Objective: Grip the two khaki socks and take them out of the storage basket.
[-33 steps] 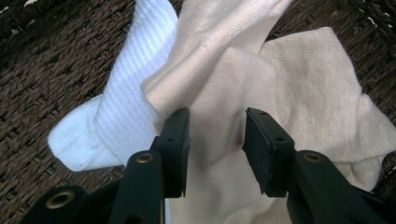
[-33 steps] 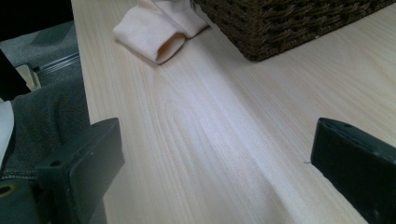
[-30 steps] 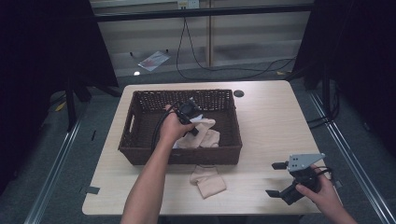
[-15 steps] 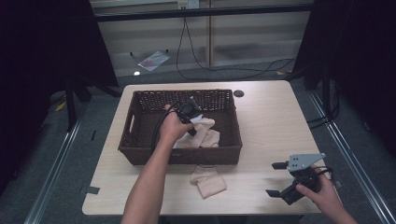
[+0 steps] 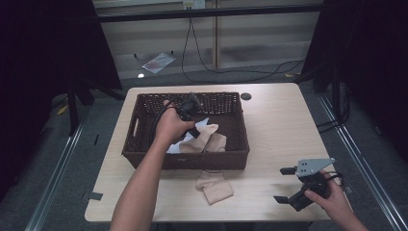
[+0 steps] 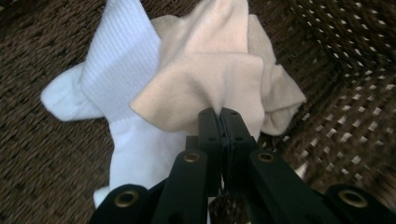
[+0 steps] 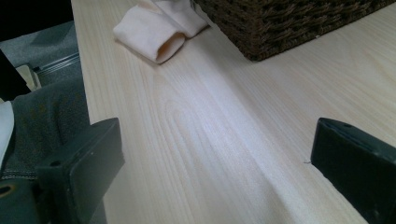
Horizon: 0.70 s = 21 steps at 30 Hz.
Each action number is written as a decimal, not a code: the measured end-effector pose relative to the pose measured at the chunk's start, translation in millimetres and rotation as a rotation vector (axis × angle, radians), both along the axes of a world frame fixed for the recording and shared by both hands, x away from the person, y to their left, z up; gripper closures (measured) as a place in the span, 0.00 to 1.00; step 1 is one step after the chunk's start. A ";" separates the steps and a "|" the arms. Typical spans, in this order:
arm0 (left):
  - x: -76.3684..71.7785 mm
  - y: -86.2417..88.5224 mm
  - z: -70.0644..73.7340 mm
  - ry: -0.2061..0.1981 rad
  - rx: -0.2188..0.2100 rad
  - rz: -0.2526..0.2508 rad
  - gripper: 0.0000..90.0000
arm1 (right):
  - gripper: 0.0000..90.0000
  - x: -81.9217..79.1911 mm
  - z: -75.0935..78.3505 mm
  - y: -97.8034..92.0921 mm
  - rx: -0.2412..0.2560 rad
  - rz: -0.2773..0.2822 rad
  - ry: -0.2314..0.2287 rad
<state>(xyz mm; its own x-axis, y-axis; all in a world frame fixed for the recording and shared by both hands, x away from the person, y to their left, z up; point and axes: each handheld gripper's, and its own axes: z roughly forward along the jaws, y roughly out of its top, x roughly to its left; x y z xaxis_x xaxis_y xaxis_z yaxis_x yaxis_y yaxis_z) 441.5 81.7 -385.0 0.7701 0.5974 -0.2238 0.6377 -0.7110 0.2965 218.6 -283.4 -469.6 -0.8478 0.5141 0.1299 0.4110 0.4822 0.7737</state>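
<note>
My left gripper (image 5: 196,131) (image 6: 219,112) is inside the dark wicker basket (image 5: 144,156), shut on a fold of a beige sock (image 6: 210,79) (image 5: 207,137). Under that sock lies a white sock (image 6: 123,65) (image 5: 175,147) on the basket floor. A second beige sock (image 5: 214,185) (image 7: 156,28) lies on the table in front of the basket. Near the table's front right corner my right gripper (image 5: 286,185) (image 7: 212,163) rests open above bare wood, its jaws wide apart with nothing between them.
The wooden table (image 5: 279,125) has free room right of the basket. A small dark disc (image 5: 246,96) sits near the far edge. Cables (image 5: 231,70) and a plastic bag (image 5: 156,61) lie on the floor beyond the table.
The left hand and gripper have shifted slightly toward the basket's near side with the beige sock. The right gripper has stayed still.
</note>
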 end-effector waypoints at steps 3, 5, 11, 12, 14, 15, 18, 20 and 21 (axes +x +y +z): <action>-1.8 1.2 6.7 0.001 0.005 0.001 0.98 | 0.03 0.0 0.0 0.1 0.000 0.000 0.000; -4.2 3.6 16.7 -0.003 -0.004 -0.010 0.98 | 0.03 0.0 -0.1 -0.1 -0.001 0.001 -0.001; -8.6 5.7 34.7 -0.005 -0.001 -0.036 0.98 | 0.03 0.3 -0.5 0.6 -0.003 0.002 0.000; -9.2 5.8 37.9 -0.008 0.006 -0.041 0.98 | 0.03 0.3 -0.6 0.6 -0.002 0.002 0.000; -11.1 5.5 43.5 -0.017 0.003 -0.044 0.98 | 0.03 0.1 -0.5 0.7 -0.002 0.000 0.001; -11.1 5.5 43.5 -0.017 0.003 -0.044 0.98 | 0.03 0.1 -0.5 0.7 -0.002 0.000 0.001; -13.1 6.5 53.6 -0.012 0.001 -0.061 0.98 | 0.03 0.0 -0.4 0.6 0.000 -0.001 0.001; -14.9 6.5 58.7 -0.010 0.001 -0.070 0.98 | 0.03 0.2 -0.4 0.6 0.000 0.000 0.001; -14.9 6.5 58.7 -0.010 0.001 -0.070 0.98 | 0.03 0.2 -0.4 0.6 -0.001 0.000 0.001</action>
